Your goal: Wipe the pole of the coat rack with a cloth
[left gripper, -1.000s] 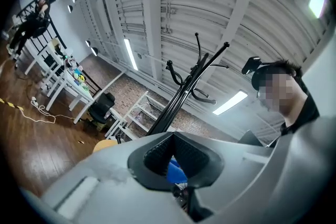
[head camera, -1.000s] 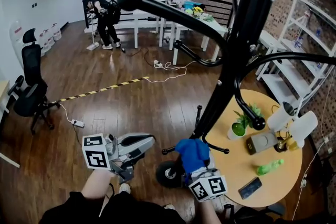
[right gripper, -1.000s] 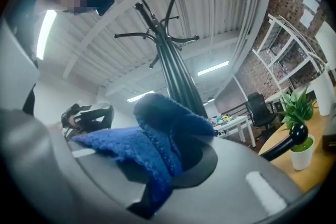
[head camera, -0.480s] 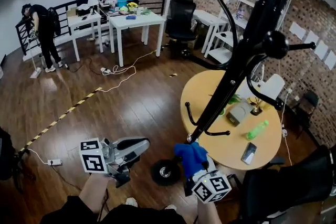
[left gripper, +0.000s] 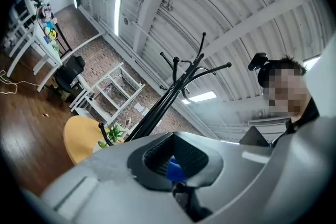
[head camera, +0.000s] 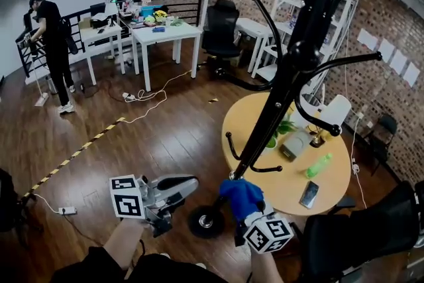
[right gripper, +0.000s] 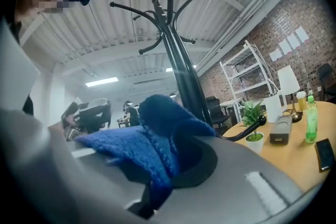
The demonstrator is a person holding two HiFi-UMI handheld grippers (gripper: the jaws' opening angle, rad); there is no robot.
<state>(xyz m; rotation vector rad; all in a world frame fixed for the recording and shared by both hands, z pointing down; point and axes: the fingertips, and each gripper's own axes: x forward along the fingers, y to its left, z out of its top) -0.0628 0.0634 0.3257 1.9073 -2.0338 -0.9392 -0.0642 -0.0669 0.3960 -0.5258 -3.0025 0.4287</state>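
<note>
**Cloth at the foot of the pole**

The right gripper [head camera: 246, 203] is clamped on the blue cloth [right gripper: 152, 144], which bunches over its jaws. Just ahead of it, the cloth meets the low end of the pole [head camera: 278, 103], above the base [head camera: 205, 221]. Off to its left, the left gripper [head camera: 185, 182] hangs closed and empty. Wiping seems to be at the bottom, and the long stretch rising beyond looks left to do.

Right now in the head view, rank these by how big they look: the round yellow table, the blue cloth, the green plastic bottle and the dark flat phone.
1. round yellow table, by far the largest.
2. blue cloth.
3. green plastic bottle and dark flat phone: they look about alike, so no ranking.
</note>
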